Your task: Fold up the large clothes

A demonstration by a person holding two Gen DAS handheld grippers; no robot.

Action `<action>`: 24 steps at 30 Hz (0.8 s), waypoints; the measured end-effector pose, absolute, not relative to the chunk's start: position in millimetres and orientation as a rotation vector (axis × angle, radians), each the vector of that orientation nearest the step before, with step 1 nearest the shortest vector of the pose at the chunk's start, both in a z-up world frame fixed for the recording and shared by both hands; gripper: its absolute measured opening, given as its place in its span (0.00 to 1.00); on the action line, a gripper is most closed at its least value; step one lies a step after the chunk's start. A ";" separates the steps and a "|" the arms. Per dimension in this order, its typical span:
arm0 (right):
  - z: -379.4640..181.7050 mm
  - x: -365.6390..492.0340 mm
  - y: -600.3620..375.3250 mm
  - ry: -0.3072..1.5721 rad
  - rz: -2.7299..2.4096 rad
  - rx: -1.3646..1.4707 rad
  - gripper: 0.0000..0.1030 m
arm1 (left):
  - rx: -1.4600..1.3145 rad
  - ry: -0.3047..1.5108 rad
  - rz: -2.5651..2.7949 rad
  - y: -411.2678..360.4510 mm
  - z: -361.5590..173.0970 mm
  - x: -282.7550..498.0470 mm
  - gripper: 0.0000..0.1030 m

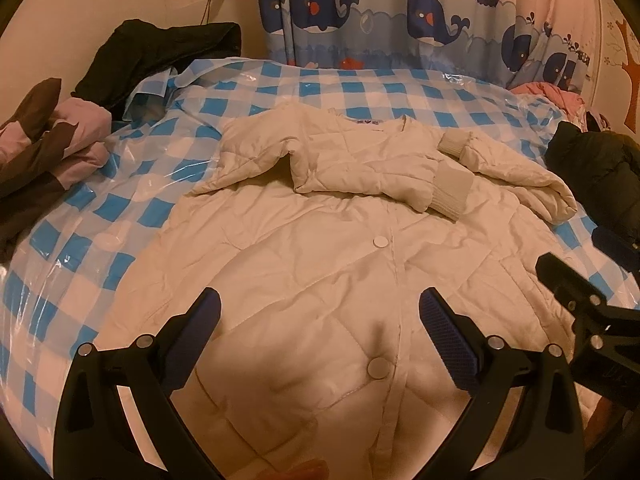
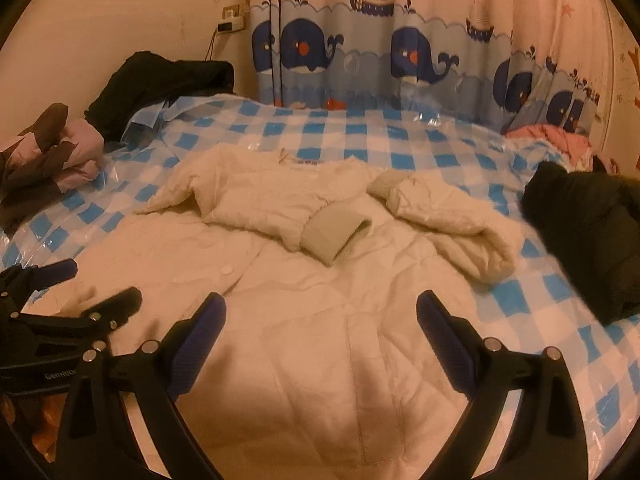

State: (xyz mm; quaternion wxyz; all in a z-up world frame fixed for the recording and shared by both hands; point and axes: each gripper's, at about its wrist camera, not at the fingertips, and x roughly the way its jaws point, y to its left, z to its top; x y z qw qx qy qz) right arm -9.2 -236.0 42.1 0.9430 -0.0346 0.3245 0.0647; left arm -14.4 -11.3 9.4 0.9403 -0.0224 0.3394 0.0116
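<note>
Left wrist view: left gripper [image 1: 320,312] spread wide, empty, over cream coat [image 1: 320,248]; right gripper [image 2: 320,316] likewise

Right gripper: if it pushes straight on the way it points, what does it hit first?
Probably the cream coat's front panel, just ahead of the open right gripper; nothing lies between. Depth is uncertain.

Coat [image 1: 320,264] lay mid-bed [image 1: 100,208], sleeves crossed over chest; clothes piles left [image 1: 48,148] and right [image 1: 600,176], curtain [image 1: 400,16] behind.

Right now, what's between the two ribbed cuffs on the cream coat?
Only the cream coat own quilted front; the ribbed cuffs lie apart, clearest in the right wrist view.
</note>
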 end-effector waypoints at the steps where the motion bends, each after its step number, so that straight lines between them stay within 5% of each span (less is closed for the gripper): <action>1: 40.5 -9.0 -236.8 0.665 0.129 -0.068 0.90 | -0.048 0.694 0.021 -10.7 9.2 -14.6 0.93; 24: 36.1 -12.4 -231.5 0.662 0.146 -0.075 0.90 | -0.061 0.719 0.013 -12.4 8.0 -13.8 0.93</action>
